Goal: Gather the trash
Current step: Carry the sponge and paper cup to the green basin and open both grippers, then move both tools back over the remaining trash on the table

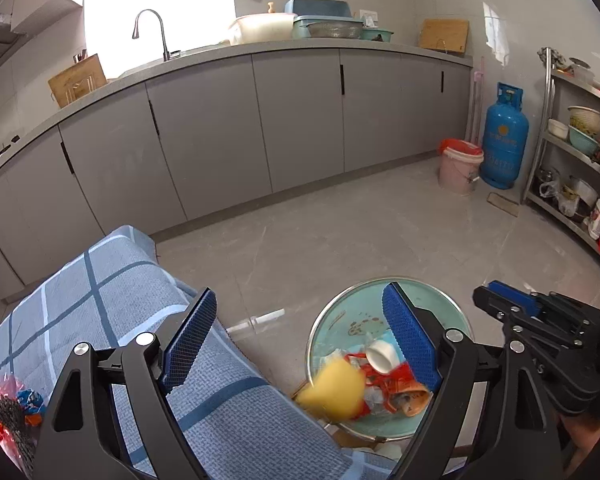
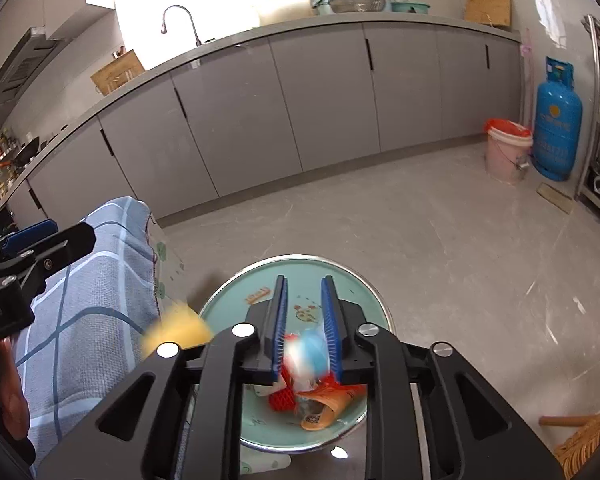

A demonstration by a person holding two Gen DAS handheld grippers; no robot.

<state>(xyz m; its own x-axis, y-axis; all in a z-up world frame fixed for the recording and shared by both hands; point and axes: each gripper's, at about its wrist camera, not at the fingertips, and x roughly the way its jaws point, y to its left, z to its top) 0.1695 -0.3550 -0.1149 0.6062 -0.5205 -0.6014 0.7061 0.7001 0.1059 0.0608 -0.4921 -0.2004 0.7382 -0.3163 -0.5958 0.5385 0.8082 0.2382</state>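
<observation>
A round teal basin (image 1: 342, 322) (image 2: 228, 314) on the floor holds several pieces of trash: red and orange wrappers (image 1: 396, 390) (image 2: 328, 400) and a white cup (image 1: 380, 354). A blurred yellow sponge-like piece (image 1: 334, 390) (image 2: 178, 330) is in mid-air at the basin's left rim. My left gripper (image 1: 300, 340) is open and empty, above the basin and the table edge. My right gripper (image 2: 305, 324) is partly open over the basin, with a blurred blue and white wrapper (image 2: 306, 352) between its pads; it also shows in the left wrist view (image 1: 512, 300).
A table under a blue checked cloth (image 1: 112, 304) (image 2: 92, 280) stands left of the basin, with more wrappers (image 1: 12, 404) at its near left. Grey cabinets run along the back. A pink bucket (image 1: 460, 168) and blue gas cylinder (image 1: 502, 136) stand at the far right beside a metal shelf (image 1: 580, 152).
</observation>
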